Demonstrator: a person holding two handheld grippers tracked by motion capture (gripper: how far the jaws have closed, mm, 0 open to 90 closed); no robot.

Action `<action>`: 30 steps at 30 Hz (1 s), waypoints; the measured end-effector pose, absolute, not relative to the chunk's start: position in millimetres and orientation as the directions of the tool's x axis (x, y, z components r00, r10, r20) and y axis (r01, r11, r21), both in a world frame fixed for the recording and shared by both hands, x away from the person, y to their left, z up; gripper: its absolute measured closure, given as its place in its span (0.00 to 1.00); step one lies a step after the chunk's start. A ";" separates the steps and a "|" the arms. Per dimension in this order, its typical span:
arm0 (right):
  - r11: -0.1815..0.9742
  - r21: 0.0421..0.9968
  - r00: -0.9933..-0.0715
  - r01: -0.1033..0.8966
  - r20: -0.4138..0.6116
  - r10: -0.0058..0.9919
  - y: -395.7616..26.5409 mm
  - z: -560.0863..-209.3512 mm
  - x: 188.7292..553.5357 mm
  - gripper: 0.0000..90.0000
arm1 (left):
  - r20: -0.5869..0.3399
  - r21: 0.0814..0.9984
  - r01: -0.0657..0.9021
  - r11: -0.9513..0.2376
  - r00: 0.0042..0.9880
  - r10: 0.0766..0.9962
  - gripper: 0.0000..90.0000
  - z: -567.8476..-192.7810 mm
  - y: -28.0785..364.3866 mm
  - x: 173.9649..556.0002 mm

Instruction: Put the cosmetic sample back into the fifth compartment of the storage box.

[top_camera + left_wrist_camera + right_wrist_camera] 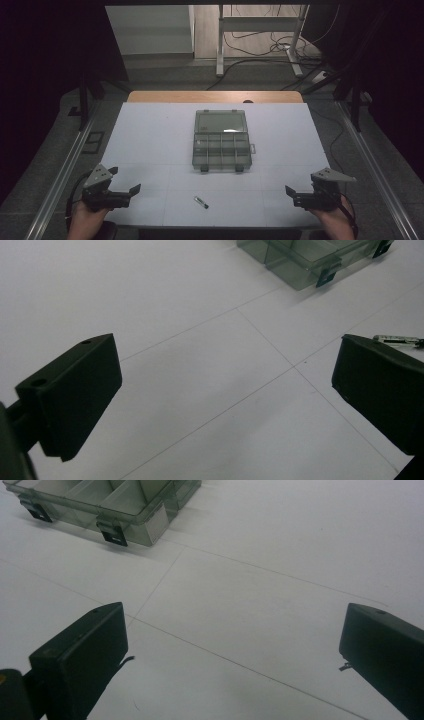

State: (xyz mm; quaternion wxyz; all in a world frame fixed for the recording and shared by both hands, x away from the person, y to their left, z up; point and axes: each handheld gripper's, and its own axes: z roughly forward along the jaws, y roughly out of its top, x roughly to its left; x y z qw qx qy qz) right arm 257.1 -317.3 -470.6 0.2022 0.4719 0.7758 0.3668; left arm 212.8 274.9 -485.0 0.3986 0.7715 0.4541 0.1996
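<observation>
Small tube (pixel 201 202): lying flat on the white table (pixel 150 130) near its front edge, tilted, roughly midway between the two grippers and well apart from both; seen again in the left gripper view (pixel 398 340) as a clear, slim piece just beyond the right-hand jaw.

Compartment box (pixel 221 141): clear plastic, lid swung open toward the far side, divided tray facing up; set at the table's centre, beyond the small tube and apart from it; two dark latches on the near wall, visible in the left gripper view (pixel 300 265) and the right gripper view (pixel 125 510).

Left gripper (pixel 124 186): held at the front left corner of the table, jaws spread wide with nothing between them, bare table showing in the gap (pixel 225 385); small tube off to its right.

Right gripper (pixel 291 196): held at the front right corner, jaws likewise wide apart and empty (pixel 235 645); small tube off to its left.

Hands: left hand (pixel 86 220) and right hand (pixel 334 220) entering from the bottom edge, each wrapped around its gripper's body.
</observation>
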 end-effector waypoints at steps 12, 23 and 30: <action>0.320 0.745 -0.506 0.586 0.028 0.862 -314.2 -471.6 258.5 0.00 | -0.069 0.789 0.553 -0.267 0.512 0.856 0.00 -485.7 276.0 214.5; 0.334 0.731 -0.519 0.595 0.032 0.854 -312.3 -472.6 260.3 0.00 | -0.103 0.782 0.576 -0.238 0.497 0.862 0.00 -486.2 278.7 216.8; 0.336 0.726 -0.521 0.600 0.035 0.853 -312.3 -472.9 261.3 0.00 | -0.089 0.784 0.562 -0.262 0.520 0.849 0.00 -485.0 270.5 217.3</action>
